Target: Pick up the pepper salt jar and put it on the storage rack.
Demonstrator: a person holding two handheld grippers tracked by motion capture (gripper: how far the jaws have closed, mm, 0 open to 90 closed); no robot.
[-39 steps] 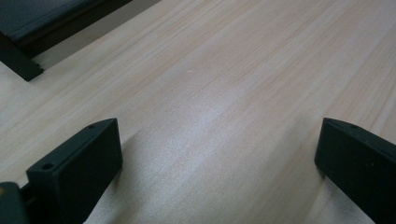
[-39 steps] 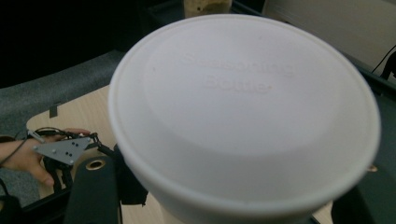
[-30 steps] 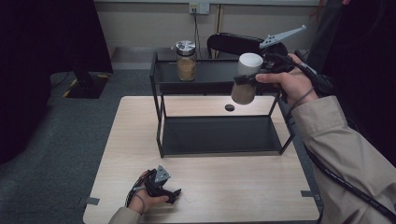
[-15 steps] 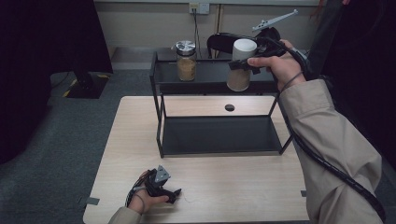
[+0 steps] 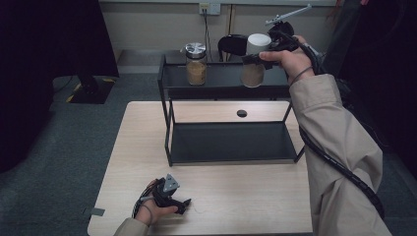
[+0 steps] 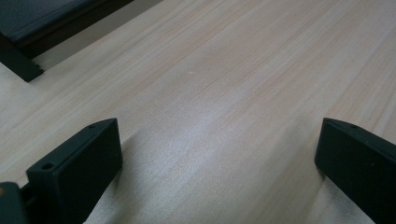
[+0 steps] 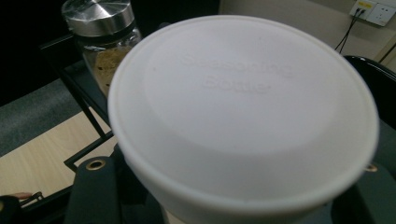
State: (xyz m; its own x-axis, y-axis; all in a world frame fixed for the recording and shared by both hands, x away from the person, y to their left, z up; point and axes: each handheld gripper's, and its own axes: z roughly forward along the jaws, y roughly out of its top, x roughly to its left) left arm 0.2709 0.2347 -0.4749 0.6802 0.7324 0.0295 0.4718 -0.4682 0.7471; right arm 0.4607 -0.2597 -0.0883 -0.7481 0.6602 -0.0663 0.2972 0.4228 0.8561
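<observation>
**Jar over the top shelf — the set-down is where I could lose it**

At the left, my left gripper [image 5: 169, 195] rests on the pale wooden table [image 5: 246, 206] near its front edge, jaws standing wide apart with only bare wood between them. It carries no risk where it lies.

On the left part of the black metal two-tier rack's [image 5: 169, 128] top shelf stands a glass jar with a shiny steel lid [image 5: 195, 64], brown granules inside. That is my first worry: if I drift leftward while lowering, I could knock it off the shelf's front edge.

Farther right, my right gripper [image 5: 265, 56] holds the round jar with a white plastic lid and tan contents [image 5: 254, 61] above the right part of the top shelf, jaws clamped on it just under the lid. The hold is high on the jar, so the heavy bottom could swing — letting go before the base sits flat would tip it. Coming down short of the shelf, I could also catch the front rail and spill it toward the table.
</observation>
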